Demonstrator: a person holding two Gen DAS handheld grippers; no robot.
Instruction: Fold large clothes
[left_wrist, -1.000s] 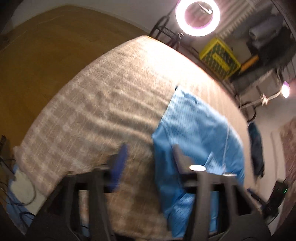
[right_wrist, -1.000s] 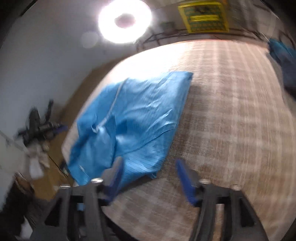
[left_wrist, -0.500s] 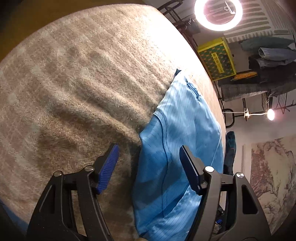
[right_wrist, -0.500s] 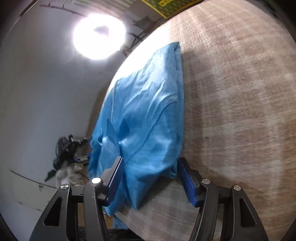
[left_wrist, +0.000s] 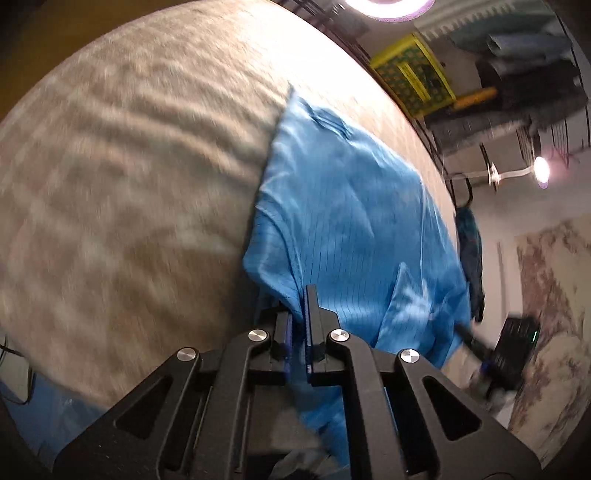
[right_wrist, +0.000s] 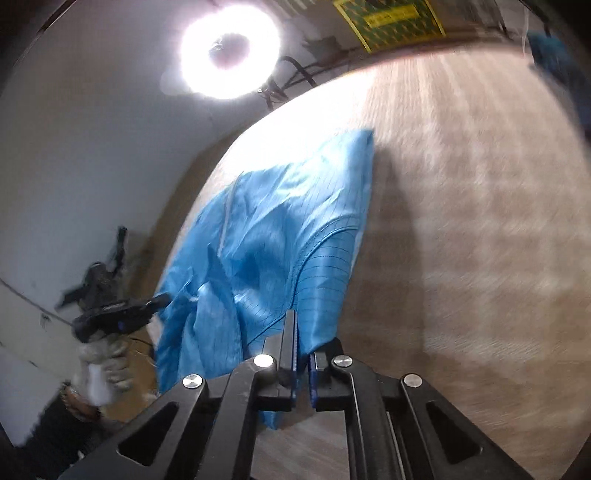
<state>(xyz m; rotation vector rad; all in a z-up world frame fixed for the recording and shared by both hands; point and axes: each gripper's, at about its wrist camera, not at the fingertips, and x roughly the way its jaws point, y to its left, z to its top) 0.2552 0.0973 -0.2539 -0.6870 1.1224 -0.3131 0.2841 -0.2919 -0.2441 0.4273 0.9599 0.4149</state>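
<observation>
Both claws have just snapped closed on the near edge of the blue garment by the bed's near edge, left gripper and right gripper each pinching cloth; the fold can likely begin.

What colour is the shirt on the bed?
Bright blue shirt with thin dark lines, clearest in the left wrist view.

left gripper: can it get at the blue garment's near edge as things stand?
Likely yes: the left gripper, whose jaws have just been closing, is already clamped on the near edge of the blue garment, with nothing in the way.
</observation>
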